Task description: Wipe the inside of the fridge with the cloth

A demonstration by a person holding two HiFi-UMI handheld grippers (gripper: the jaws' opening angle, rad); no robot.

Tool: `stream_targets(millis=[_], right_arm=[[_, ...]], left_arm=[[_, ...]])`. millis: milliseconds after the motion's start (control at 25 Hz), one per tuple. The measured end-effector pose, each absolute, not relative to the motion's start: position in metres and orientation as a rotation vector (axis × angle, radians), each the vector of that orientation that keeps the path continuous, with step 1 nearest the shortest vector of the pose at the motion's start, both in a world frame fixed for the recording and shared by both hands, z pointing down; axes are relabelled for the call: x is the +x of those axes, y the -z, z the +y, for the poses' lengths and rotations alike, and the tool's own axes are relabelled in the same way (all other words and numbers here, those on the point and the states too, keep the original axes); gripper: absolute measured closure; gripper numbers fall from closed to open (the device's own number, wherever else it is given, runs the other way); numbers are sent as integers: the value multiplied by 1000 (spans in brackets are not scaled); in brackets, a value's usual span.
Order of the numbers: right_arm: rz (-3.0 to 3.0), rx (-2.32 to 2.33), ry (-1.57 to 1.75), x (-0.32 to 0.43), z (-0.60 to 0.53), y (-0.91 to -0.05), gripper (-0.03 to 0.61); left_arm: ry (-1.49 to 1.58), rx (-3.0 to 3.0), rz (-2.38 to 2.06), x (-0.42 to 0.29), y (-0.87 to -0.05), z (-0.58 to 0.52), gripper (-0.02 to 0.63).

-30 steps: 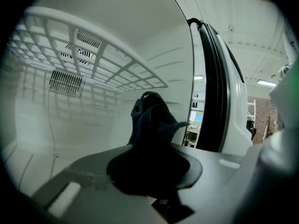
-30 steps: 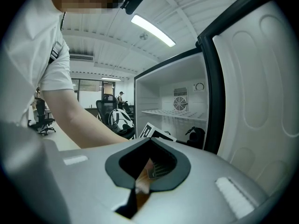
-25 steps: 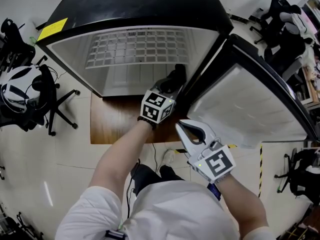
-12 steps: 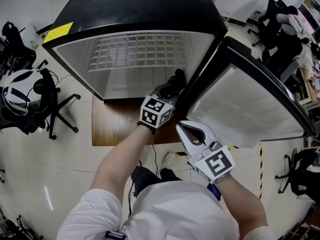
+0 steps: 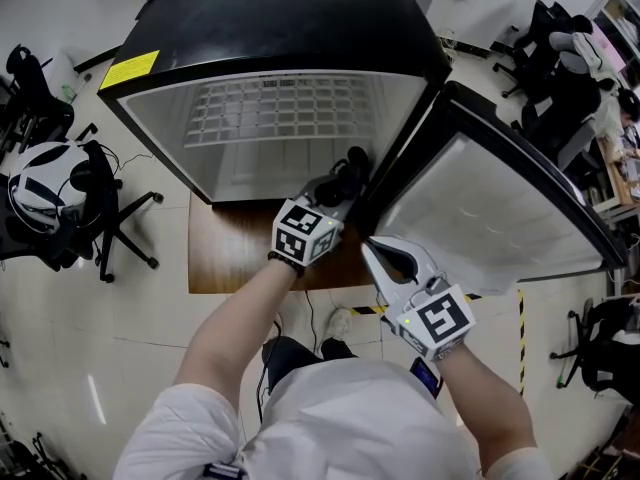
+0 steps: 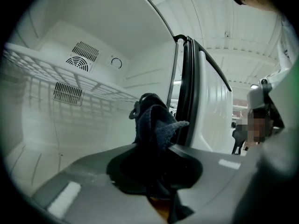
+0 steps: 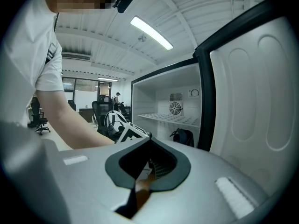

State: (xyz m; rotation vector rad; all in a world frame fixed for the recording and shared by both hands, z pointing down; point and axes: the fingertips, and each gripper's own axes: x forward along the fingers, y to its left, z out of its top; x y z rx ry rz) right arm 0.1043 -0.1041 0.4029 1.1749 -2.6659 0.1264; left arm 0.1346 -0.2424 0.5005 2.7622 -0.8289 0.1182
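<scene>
Jaws of the left gripper [image 6: 156,146] were clamped on the dark cloth [image 6: 154,120], which stood at the right side of the fridge [image 5: 270,28] opening, below the wire shelf [image 5: 280,108], maybe touching the wall. Jaws of the right gripper [image 7: 148,164] were closed and empty, near the open door [image 5: 500,218].

Person, lower centre of frame: white short-sleeved shirt [image 5: 350,418], dark trousers [image 5: 292,353] just above it. Left gripper [image 5: 343,180] and right gripper [image 5: 376,252]: pale grey shells, black jaw lining, cubes [image 5: 303,233] bearing black-and-white square markers.
</scene>
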Motion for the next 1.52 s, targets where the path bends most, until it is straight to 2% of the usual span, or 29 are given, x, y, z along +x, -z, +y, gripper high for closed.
stream_targets(millis=[280,600,880,960,1120,1520], right_arm=[[-2626,1214,-140,119,-108,-401,577],[-2537,1291,-180,125,-112,-405,553],[-2554,1277,-271,121,-111,-402,383],[-2582,1255,-294,116,-109,-396,352],[-2674,1150,-368,99,-96,-382,327],[-2796,1018,-469,62,-55,-362,326]], left_arm=[[-108,2788,-743,131,-485,-224,546],[-107,2838,-435,107,-453,-183,535],[-107,2884,-46,90,-417,-141,534],[-102,2869,70,85,-409,-130,534],[-111,2828,299,76,-396,-104,534],[-168,2721,720,55,-369,-52,534]])
